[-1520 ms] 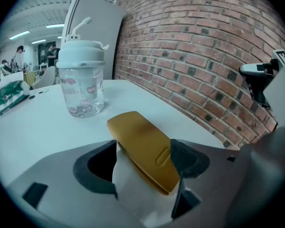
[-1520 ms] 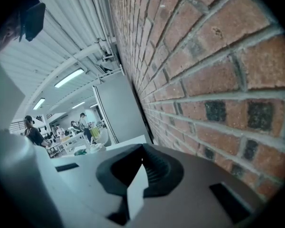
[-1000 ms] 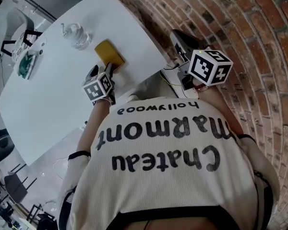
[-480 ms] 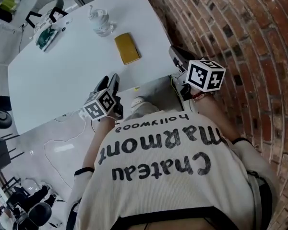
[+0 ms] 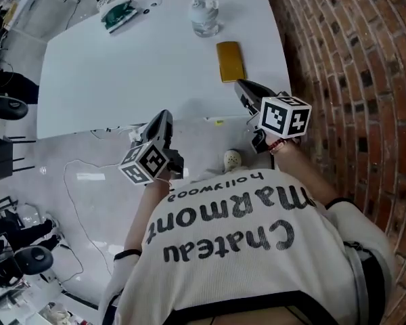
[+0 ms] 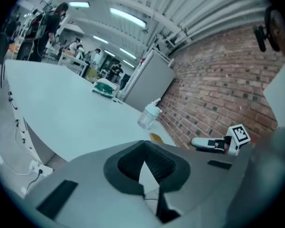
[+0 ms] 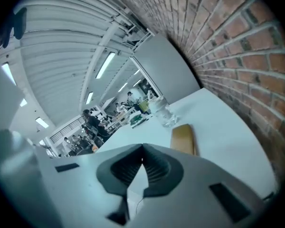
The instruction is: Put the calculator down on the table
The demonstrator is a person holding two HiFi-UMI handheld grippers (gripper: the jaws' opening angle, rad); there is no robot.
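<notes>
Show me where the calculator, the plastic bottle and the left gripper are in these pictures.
calculator (image 5: 231,61), head view, middle of its yellow top face.
plastic bottle (image 5: 205,17), head view, its clear body.
left gripper (image 5: 164,116), head view, the tips of its closed jaws.

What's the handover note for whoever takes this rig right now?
Left claw: jaws just closed, nothing between them, at the table's near edge.
Right claw: shut, empty, at the same edge, short of the calculator.
Calculator: flat on the table by the brick-wall side, near a clear bottle, not touching it.
Done: calculator is down and released.
Left: nothing for this task, as far as shown.
</notes>
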